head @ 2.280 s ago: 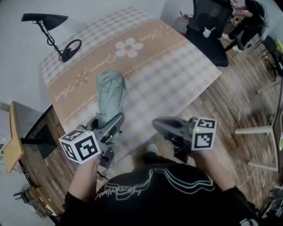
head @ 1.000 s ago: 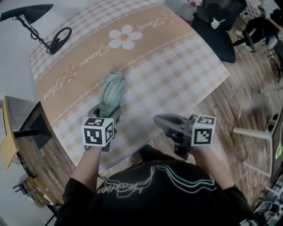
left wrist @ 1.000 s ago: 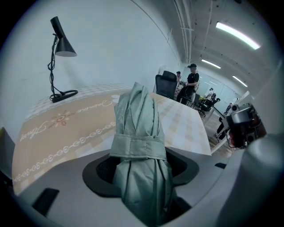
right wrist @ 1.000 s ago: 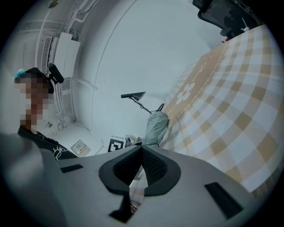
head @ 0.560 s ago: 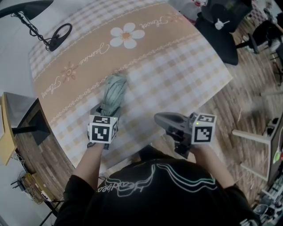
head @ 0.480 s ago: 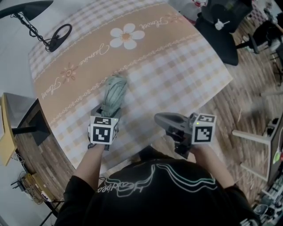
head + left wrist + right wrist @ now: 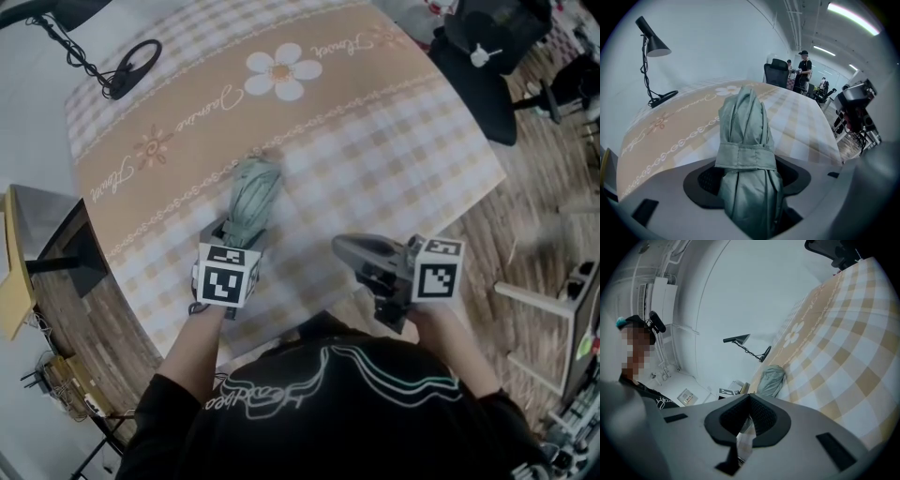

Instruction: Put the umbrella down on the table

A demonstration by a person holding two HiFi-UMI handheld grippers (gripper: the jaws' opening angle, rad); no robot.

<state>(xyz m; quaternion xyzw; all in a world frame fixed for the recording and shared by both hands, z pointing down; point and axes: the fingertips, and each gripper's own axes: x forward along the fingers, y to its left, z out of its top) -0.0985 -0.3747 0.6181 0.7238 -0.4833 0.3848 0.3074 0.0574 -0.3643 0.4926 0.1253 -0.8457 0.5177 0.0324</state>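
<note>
A folded grey-green umbrella (image 7: pixel 251 192) with a strap round its middle lies slanted, its far end on the checked tablecloth (image 7: pixel 375 141). My left gripper (image 7: pixel 230 234) points steeply down at the table's near side and grips the umbrella's near end. In the left gripper view the umbrella (image 7: pixel 747 126) fills the space between both dark pads of the left gripper (image 7: pixel 747 180), whose jaws are opening. My right gripper (image 7: pixel 347 246) hovers past the table's near edge, shut and holding nothing. In the right gripper view the right gripper (image 7: pixel 749 401) has its pads meeting, with the umbrella (image 7: pixel 771 380) beyond.
A black desk lamp (image 7: pixel 651 42) stands at the table's far left corner, with its round base (image 7: pixel 136 70) showing from above. A black office chair (image 7: pixel 487 56) is beyond the far right corner. A dark shelf (image 7: pixel 42 244) stands left of the table. People (image 7: pixel 804 70) stand far off.
My left gripper has sunk and tipped more steeply down, bringing the umbrella lower onto the cloth. The right gripper has drifted slightly right, still shut.
</note>
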